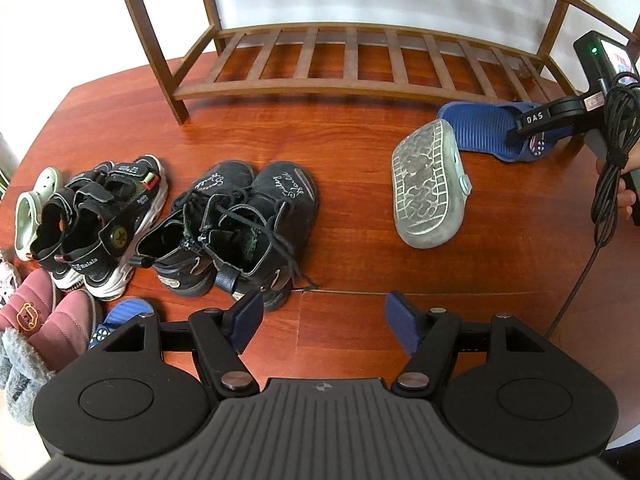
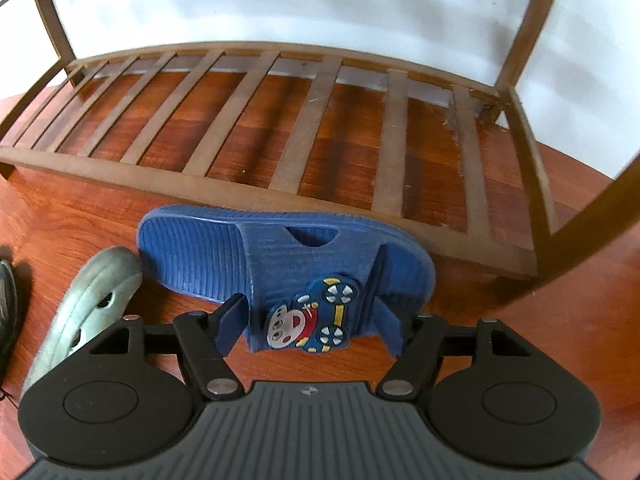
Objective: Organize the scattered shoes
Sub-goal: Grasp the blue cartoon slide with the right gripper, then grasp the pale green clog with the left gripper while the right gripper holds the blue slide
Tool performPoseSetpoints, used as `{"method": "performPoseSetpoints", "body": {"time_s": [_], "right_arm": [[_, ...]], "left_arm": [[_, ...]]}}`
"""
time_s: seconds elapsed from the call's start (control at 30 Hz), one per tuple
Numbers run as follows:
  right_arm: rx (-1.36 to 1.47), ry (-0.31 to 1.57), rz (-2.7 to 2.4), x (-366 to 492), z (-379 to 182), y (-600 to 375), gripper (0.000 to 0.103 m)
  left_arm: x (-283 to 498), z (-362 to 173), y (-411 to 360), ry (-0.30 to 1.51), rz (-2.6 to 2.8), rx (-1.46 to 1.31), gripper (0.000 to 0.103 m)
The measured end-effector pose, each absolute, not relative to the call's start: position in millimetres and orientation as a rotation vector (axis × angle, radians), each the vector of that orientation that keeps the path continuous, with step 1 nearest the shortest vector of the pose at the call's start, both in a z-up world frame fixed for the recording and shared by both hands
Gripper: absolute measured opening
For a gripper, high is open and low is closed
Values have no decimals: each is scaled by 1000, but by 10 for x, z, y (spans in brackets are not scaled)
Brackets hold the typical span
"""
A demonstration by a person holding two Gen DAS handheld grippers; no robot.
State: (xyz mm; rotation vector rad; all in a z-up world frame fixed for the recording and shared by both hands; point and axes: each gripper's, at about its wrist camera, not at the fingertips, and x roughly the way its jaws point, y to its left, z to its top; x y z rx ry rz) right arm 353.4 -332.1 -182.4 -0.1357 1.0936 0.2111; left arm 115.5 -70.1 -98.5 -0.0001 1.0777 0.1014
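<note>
A blue child's slipper (image 2: 200,256) with a cartoon car badge lies on the wooden floor in front of the shoe rack (image 2: 256,184). My right gripper (image 2: 308,312) is low over it, jaws open, with the strap between the fingers but not pinched. A grey clog (image 1: 428,188) lies sole-up beside the slipper. My left gripper (image 1: 324,320) hovers open over bare floor, nothing between its fingers. A pair of black lace-up boots (image 1: 240,224) stands just ahead and left of it.
Left of the boots are black strap sneakers (image 1: 100,220), a pale green clog (image 1: 32,204), pink slippers (image 1: 40,320) and a second blue slipper (image 1: 128,312). The rack's low slatted shelf (image 1: 320,60) holds nothing. A hand and a black cable (image 1: 608,184) are at the right edge.
</note>
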Motion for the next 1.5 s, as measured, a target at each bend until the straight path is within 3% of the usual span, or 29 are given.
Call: {"method": "performPoseSetpoints", "body": {"time_s": [0.2, 0.47, 1.0, 1.5], "right_arm": [[-152, 1103, 218, 3631, -1918, -3297, 79], [-133, 1107, 221, 3626, -1872, -3403, 56], [-158, 1142, 232, 2818, -1571, -3653, 52], [-164, 1229, 188, 2030, -1699, -3934, 51]], "left_arm": [[1277, -1011, -779, 1076, 97, 4, 71], [1381, -1061, -936, 1066, 63, 50, 71], [1509, -1251, -1326, 1018, -98, 156, 71], [1946, -1698, -1508, 1006, -170, 258, 72]]}}
